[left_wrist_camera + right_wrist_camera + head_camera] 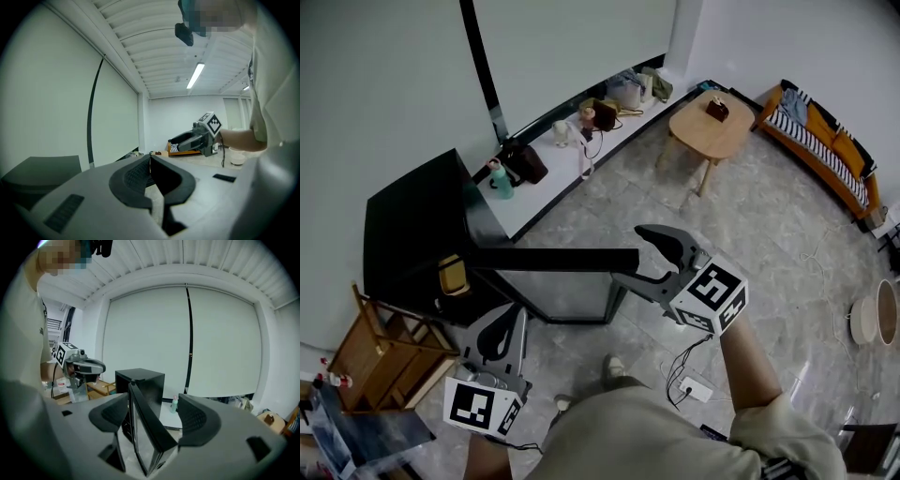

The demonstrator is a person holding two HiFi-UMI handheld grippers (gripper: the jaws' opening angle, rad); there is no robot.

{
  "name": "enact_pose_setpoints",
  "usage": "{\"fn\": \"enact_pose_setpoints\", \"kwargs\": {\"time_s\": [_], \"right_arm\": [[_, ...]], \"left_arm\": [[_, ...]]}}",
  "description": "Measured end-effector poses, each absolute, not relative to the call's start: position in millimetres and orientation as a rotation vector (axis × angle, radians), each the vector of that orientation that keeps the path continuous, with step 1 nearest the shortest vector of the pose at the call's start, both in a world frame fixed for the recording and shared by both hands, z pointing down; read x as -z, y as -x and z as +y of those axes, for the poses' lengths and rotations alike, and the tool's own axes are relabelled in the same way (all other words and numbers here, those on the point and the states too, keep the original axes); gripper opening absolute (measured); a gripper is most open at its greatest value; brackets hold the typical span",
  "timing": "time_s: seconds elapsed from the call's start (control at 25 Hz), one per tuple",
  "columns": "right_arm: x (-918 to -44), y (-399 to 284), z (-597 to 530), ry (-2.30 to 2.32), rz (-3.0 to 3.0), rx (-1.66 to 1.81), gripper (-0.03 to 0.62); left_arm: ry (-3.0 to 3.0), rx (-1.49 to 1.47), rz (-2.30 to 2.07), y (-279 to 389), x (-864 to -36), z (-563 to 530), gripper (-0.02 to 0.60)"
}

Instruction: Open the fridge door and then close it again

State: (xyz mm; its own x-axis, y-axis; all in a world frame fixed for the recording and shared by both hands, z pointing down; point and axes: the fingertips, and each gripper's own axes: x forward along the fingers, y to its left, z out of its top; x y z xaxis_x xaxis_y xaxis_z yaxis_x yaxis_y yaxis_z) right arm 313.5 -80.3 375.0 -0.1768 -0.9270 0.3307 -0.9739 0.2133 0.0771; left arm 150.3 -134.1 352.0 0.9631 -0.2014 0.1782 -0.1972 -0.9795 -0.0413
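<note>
The black fridge [408,234] stands by the wall, its door [553,260] swung wide open. The right gripper [630,255] holds its jaws spread either side of the door's free edge, unclamped; the left gripper [500,319] hangs beside the fridge, jaws together, empty

Floor [769,244]: grey marbled tiles. Listed as standing on it: black fridge [412,234] at the window-wall edge, its door [553,260] swung open; wooden rack [380,352] just beside it; oval coffee table [712,127] near the far corner; orange sofa [825,141] along the right edge; white power strip [696,388] laid mid-floor.
</note>
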Motion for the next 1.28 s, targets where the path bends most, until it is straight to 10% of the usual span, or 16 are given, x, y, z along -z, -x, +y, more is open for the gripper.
{"fn": "enact_pose_setpoints", "kwargs": {"time_s": [1.28], "right_arm": [[-515.3,-349.0,-90.2,-1.517,-2.463,-0.595,0.29]], "left_arm": [[3.134,0.466,0.374,-193.8,-403.7,-128.0,0.008]]}}
